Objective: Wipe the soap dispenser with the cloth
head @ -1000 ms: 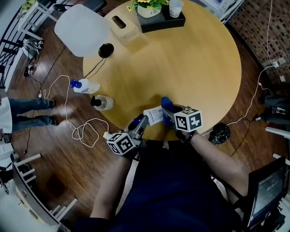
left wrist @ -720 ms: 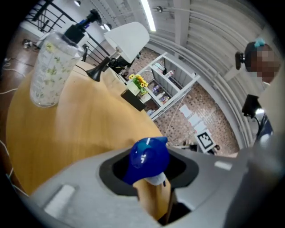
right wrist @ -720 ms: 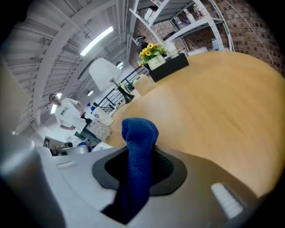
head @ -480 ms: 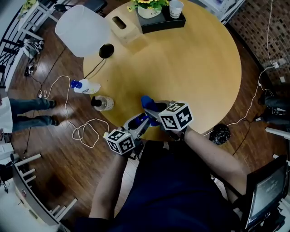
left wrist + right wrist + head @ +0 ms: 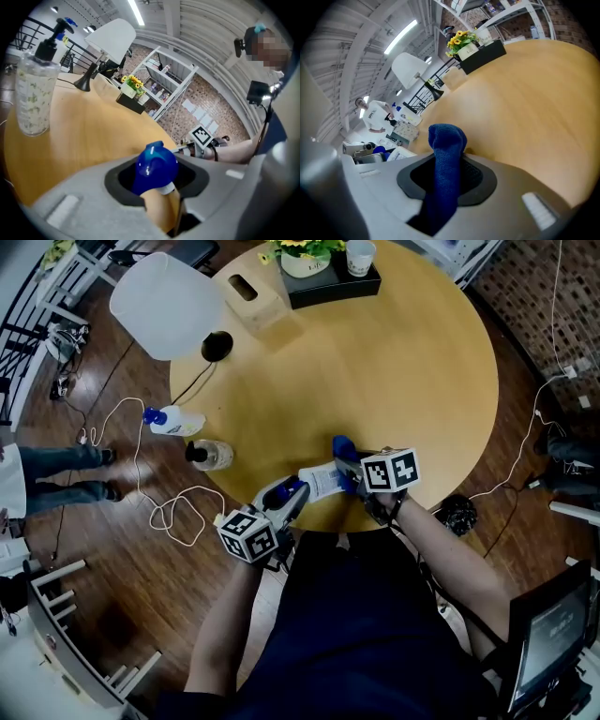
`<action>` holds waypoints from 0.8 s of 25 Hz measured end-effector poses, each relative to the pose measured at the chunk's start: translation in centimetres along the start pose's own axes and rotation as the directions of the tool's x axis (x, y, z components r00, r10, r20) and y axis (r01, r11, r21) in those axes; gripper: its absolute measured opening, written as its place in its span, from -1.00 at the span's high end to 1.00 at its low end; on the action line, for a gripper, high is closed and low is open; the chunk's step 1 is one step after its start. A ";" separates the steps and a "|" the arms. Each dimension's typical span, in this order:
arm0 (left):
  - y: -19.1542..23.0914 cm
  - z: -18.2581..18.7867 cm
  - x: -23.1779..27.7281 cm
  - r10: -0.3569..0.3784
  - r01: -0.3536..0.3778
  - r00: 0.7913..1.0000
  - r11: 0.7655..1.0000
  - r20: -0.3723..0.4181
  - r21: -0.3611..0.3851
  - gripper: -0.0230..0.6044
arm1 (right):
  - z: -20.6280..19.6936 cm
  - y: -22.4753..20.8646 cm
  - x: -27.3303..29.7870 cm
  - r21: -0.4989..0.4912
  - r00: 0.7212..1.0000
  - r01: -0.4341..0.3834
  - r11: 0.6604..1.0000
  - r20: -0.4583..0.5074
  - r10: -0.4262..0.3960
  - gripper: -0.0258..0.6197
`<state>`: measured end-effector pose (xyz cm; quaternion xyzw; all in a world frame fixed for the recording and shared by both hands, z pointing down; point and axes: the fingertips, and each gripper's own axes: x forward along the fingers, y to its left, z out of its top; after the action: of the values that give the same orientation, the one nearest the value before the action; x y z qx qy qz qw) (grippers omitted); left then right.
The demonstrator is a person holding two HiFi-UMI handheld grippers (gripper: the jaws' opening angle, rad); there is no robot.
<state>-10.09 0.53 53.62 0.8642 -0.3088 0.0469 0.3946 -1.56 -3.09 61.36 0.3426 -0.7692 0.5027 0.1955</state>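
Observation:
My left gripper (image 5: 296,487) is shut on a soap dispenser (image 5: 321,480) with a white label, held over the near edge of the round wooden table (image 5: 403,371). In the left gripper view its blue pump top (image 5: 155,167) sticks out between the jaws. My right gripper (image 5: 347,471) is just right of the dispenser and shut on a blue cloth (image 5: 343,448). The cloth (image 5: 446,154) stands up from the jaws in the right gripper view; whether it touches the dispenser I cannot tell.
A clear pump bottle (image 5: 212,456) with a black top stands at the table's left edge, and a white bottle (image 5: 174,419) with a blue cap lies behind it. A white lamp (image 5: 169,304), a tissue box (image 5: 253,293) and a black tray (image 5: 333,279) with flowers stand at the far side. Cables cross the floor on the left.
Half a second ago the right gripper with the cloth was further left, over the dispenser; it is now back to the dispenser's right. The left gripper has rolled the dispenser.

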 end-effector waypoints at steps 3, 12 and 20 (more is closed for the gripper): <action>-0.4 0.2 0.2 -0.003 0.004 1.000 0.999 -0.021 0.035 0.47 | -0.9 -1.7 -0.1 0.029 1.000 0.015 0.999 -0.007 -0.014 0.60; -4.2 0.8 2.5 0.033 0.052 0.977 0.920 -0.210 0.388 0.48 | 0.5 -2.4 -2.7 0.027 0.993 0.059 0.998 0.103 -0.061 0.60; -8.5 -3.9 5.4 0.183 0.565 0.736 0.363 -0.651 0.741 0.47 | 0.4 -5.1 -8.2 0.112 0.976 0.085 0.990 0.192 -0.106 0.60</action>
<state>-0.26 4.86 52.46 0.8903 0.0375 0.4488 -0.0673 7.75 -2.07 59.14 0.4371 -0.7404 0.4953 0.1242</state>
